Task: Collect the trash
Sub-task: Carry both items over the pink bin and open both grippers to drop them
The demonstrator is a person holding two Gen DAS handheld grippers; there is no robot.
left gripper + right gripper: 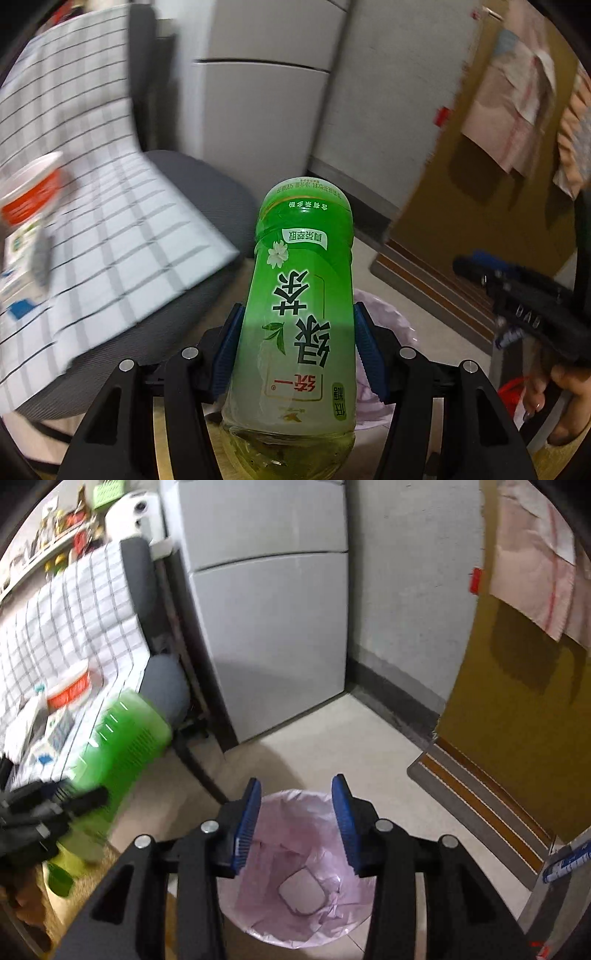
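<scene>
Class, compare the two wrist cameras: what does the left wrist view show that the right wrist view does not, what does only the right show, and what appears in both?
Only the left wrist view shows the green tea bottle's label and the left gripper shut on it.

Only the right wrist view shows the bin's pink liner opening, with the open right gripper above it, and the cluttered shelf.

Both show the green tea bottle, refrigerator, checked cloth, red-banded cup and doormat.
</scene>
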